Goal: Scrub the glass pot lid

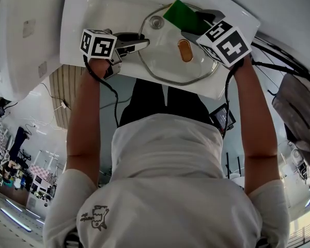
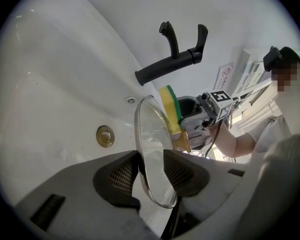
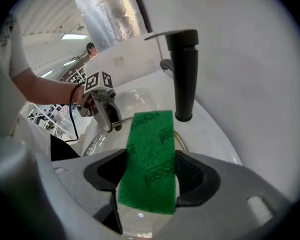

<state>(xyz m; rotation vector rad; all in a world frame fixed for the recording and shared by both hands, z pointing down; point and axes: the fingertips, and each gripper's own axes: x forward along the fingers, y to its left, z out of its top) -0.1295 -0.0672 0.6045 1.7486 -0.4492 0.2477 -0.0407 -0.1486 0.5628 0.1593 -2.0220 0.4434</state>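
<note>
The glass pot lid [image 1: 168, 66] lies in the white sink [image 1: 93, 14], its amber knob [image 1: 185, 50] facing up. My left gripper [image 1: 142, 41] reaches in from the left, and the lid's rim [image 2: 152, 134] runs between its jaws. The left pad is at the rim; a gap shows on the right side, so the jaws are open around it. My right gripper [image 1: 191, 25] is over the lid's far right part, shut on a green-and-yellow sponge [image 3: 150, 164]. The sponge [image 2: 170, 109] rests against the lid's upper face near the knob.
A black faucet [image 3: 185, 79] stands at the back of the sink, just beyond the sponge. The brass drain [image 2: 105, 136] sits in the basin to the lid's left. The person's body is close against the sink's front edge.
</note>
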